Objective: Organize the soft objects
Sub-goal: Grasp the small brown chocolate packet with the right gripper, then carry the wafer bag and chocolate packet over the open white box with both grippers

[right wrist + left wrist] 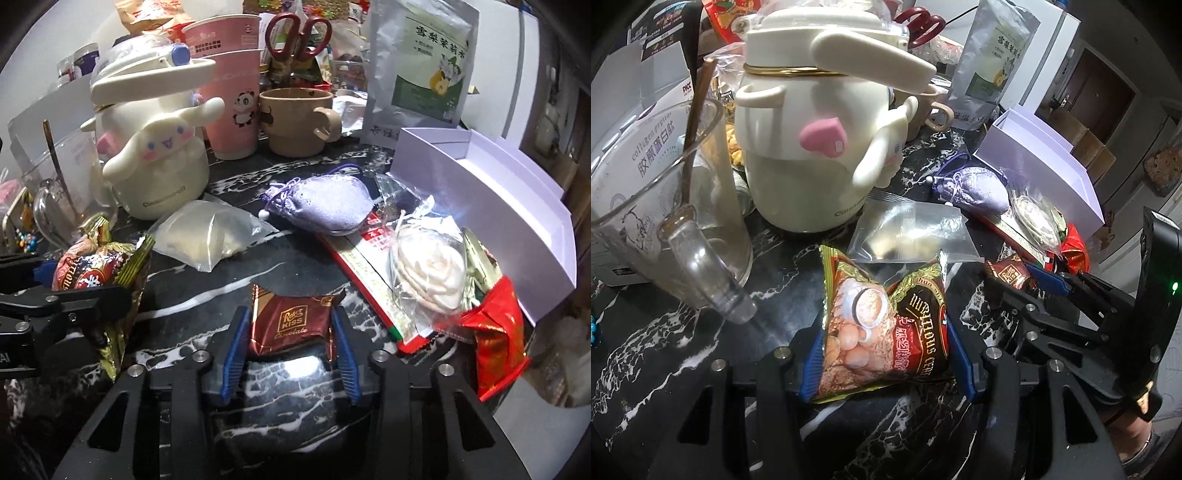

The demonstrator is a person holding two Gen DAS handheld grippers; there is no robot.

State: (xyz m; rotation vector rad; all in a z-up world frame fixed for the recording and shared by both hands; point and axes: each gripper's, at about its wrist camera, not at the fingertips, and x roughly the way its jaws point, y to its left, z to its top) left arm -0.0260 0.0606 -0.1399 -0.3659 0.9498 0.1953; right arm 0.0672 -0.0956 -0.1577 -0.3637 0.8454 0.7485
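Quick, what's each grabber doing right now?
Left gripper: shut on the cereal packet.
Right gripper: shut on the chocolate packet.

The right gripper (290,343) has its blue pads closed on a brown Roter Kiss chocolate packet (291,326) that lies on the black marble table (295,402). At the left edge the left gripper (74,295) grips a gold-edged cereal sachet (99,266). Behind the chocolate lie a clear zip bag (207,236) and a lilac drawstring pouch (325,205). To the right a wrapped white rose (432,273) rests on a long red-and-white packet (373,280), beside a red foil packet (495,343) and an open white box (517,206). Further back stand a cream Cinnamoroll jug (155,162), pink paper cups (232,99), a beige mug (299,118), red-handled scissors (299,37) and a silver tea pouch (421,66)
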